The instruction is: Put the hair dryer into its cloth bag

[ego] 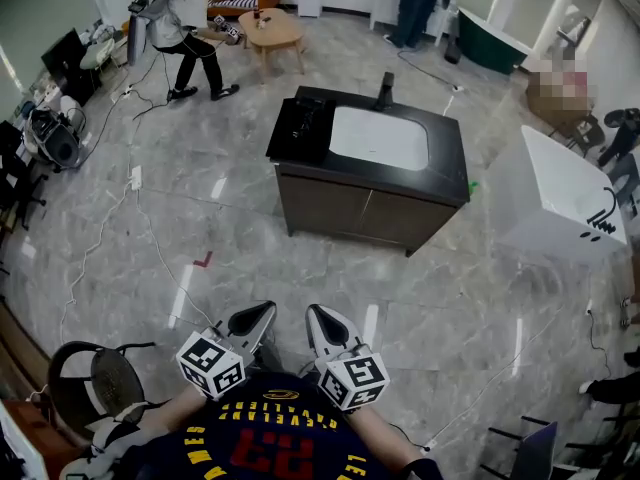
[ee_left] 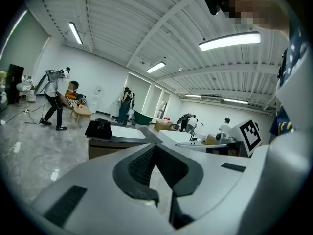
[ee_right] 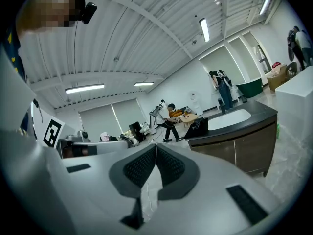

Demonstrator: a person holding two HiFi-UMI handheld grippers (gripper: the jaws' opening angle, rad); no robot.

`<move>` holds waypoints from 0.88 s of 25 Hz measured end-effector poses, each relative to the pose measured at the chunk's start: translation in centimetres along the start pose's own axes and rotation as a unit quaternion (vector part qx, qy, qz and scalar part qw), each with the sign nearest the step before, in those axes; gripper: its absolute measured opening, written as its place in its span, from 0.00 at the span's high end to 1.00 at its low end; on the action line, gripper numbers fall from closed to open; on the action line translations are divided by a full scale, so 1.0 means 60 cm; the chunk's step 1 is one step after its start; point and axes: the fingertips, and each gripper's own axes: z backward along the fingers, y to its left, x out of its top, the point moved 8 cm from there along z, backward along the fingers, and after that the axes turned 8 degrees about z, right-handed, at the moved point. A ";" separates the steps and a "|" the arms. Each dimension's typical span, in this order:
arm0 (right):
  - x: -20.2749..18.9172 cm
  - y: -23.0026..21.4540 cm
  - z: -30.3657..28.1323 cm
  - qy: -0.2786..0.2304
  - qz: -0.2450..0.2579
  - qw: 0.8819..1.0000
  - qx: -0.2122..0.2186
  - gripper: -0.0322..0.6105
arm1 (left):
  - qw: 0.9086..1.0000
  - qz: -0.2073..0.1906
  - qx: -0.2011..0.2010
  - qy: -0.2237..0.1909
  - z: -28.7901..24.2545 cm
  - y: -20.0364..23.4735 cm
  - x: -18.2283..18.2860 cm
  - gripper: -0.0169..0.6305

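Across the floor stands a dark cabinet with a white inset top, well away from both grippers. A black cloth bag lies on its left end; it also shows in the left gripper view and the right gripper view. At the counter's far edge a small dark object stands upright, too small to identify. My left gripper and right gripper are side by side close to my chest. Both are shut and empty, with the left gripper's pads and the right gripper's pads meeting.
A person bends over a wooden coffee table at the back left. A white block-shaped unit stands right of the cabinet. A black chair is at my lower left. Cables trail over the marble floor. Other people stand at the back.
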 end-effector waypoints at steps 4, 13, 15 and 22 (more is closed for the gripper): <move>0.003 -0.033 -0.020 0.004 -0.003 1.000 -0.003 0.94 | 1.000 -0.006 0.000 0.007 -0.040 0.010 0.008 0.97; 0.060 -0.138 -0.150 0.013 -0.003 0.998 -0.066 0.94 | 0.998 -0.001 -0.052 0.033 -0.188 0.130 0.090 0.97; 0.083 -0.156 -0.191 0.015 0.003 0.997 -0.080 0.94 | 0.997 -0.006 -0.068 0.030 -0.221 0.164 0.124 0.97; 0.130 -0.190 -0.326 0.033 0.013 0.993 -0.111 0.94 | 0.996 0.005 -0.089 0.026 -0.295 0.300 0.201 0.97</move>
